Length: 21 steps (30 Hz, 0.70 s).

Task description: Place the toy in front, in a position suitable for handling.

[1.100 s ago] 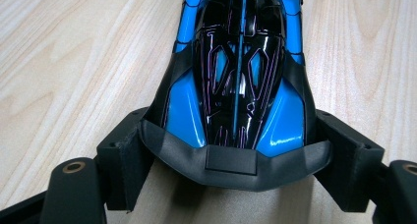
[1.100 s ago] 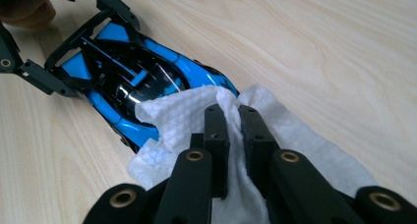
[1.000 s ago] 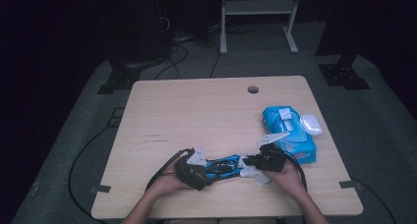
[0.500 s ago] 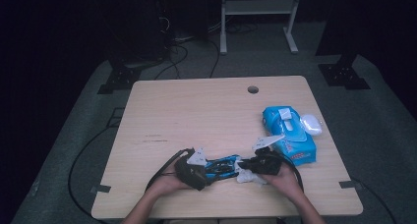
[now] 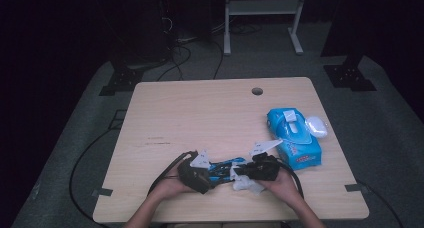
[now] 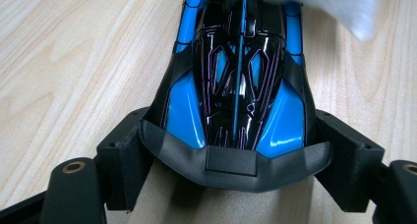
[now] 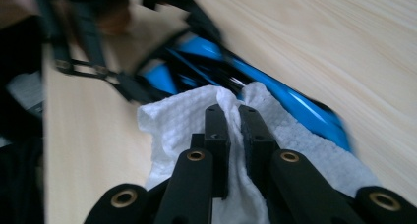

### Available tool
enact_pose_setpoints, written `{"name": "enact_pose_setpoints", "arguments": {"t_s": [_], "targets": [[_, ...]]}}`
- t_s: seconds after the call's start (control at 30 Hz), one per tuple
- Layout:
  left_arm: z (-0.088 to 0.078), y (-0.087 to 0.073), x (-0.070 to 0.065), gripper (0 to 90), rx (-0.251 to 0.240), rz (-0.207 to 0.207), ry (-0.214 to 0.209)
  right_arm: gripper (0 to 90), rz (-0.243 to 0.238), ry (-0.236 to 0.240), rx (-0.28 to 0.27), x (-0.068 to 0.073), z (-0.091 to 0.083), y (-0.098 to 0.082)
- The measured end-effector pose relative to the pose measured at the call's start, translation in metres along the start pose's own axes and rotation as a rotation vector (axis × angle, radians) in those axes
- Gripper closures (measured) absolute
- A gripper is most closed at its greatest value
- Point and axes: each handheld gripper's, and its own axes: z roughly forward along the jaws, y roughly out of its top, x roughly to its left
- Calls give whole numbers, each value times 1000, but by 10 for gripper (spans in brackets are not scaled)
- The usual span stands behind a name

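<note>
Job: I am wiping a blue toy car clean with a white wipe.
Where the car is: it lies on the table near the front edge, between my two hands.
Left tongs: my left gripper is clamped on one end of the car, one jaw on each side, to keep it from sliding.
Right tongs: my right gripper is squeezed together on a fold of the wipe, and the wipe touches the car's body.
How to do it well: I think I should keep my left grip firm and not move it. I should rub softly along the car, not across it, so the car does not twist out. I should press just enough for the wipe to stay flat on the shiny top.
What could go wrong: if I push hard, I think the car may tip or pop free.
How the car looks: bright blue and glossy black, with thin lines on top and a dark bumper at the held end.
Nearby: a blue wipe pack sits to the right, a little farther back.
</note>
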Motion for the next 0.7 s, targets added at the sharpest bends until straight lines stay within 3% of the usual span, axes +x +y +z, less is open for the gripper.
{"name": "enact_pose_setpoints", "arguments": {"t_s": [0.13,0.33,0.5,0.63,0.7], "targets": [[0,0,0,236,0,-2,0,831,-64,6,4,12,7,6],[0,0,0,236,0,-2,0,832,-31,-48,-11,2,0,3],[1,1,0,236,-2,-5,-2,832,-97,6,8,19,21,21],[1,1,0,236,-1,-5,-4,832,-147,53,40,35,48,33],[1,0,0,236,-4,-9,-5,832,-163,38,38,42,56,36]]}}
